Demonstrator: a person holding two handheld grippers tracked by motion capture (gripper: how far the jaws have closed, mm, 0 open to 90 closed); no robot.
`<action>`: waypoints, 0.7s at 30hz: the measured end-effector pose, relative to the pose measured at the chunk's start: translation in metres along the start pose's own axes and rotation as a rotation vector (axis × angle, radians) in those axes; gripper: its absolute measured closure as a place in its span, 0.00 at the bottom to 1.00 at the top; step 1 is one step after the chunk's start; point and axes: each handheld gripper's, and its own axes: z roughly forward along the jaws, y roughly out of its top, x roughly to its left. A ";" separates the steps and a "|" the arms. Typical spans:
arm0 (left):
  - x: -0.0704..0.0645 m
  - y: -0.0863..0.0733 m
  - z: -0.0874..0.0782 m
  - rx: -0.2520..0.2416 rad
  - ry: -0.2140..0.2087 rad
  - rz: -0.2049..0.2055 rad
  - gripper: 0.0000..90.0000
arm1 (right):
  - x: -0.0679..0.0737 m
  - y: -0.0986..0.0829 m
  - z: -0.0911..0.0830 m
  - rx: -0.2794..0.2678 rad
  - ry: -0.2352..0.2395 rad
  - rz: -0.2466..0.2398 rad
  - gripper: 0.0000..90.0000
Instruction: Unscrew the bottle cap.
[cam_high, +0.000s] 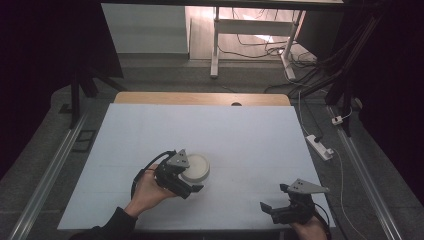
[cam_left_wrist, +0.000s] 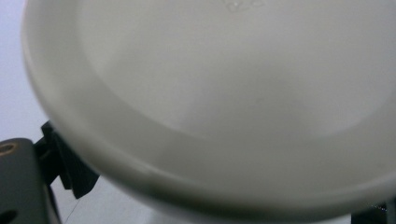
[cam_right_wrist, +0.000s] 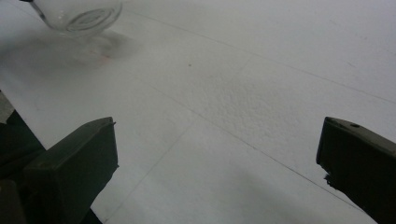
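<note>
Left gripper (cam_high: 192, 186) sat at the white bowl (cam_high: 196, 168) on the table's white sheet (cam_high: 200, 130), left of the middle and nearer the front edge than the back. Seen from the high view, its black body lay against the bowl's near left side, with the grey three-cornered plate overlapping the rim, and the person's left hand (cam_high: 147, 192) held it from behind, the dark sleeve entering at the bottom edge. In the left gripper view the bowl (cam_left_wrist: 224, 93) stood very close and blurred, its pale rim curving across the lower part of the picture and its inside spreading above; one black jaw showed under the rim at the lower left and a sliver of the other at the lower right corner. The jaws stood on either side of the bowl's lower part, but whether they pressed on it could not be told.

Right gripper (cam_high: 270, 209) lay well apart from the bowl, near the front right corner of the sheet, held by the person's right hand (cam_high: 310, 229) at the bottom edge. Its jaws stood wide apart with nothing between them; in the right gripper view bare white sheet (cam_right_wrist: 243, 107) showed in the broad gap. At the upper left of that view the bowl (cam_right_wrist: 79, 16) appeared far off, casting a soft shadow on the sheet.

Along the back edge, a strip of bare wooden tabletop (cam_high: 200, 98) showed beyond the sheet.
</note>
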 end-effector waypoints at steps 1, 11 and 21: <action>0.000 0.000 0.000 0.000 0.001 0.001 0.09 | 0.001 0.001 0.000 -0.003 0.004 -0.003 0.00; 0.000 0.000 0.002 -0.004 0.001 0.001 0.09 | 0.008 0.010 0.003 -0.023 0.013 -0.046 0.00; -0.002 0.002 0.004 0.002 -0.003 0.021 0.09 | 0.017 0.023 0.010 -0.057 0.055 -0.112 0.00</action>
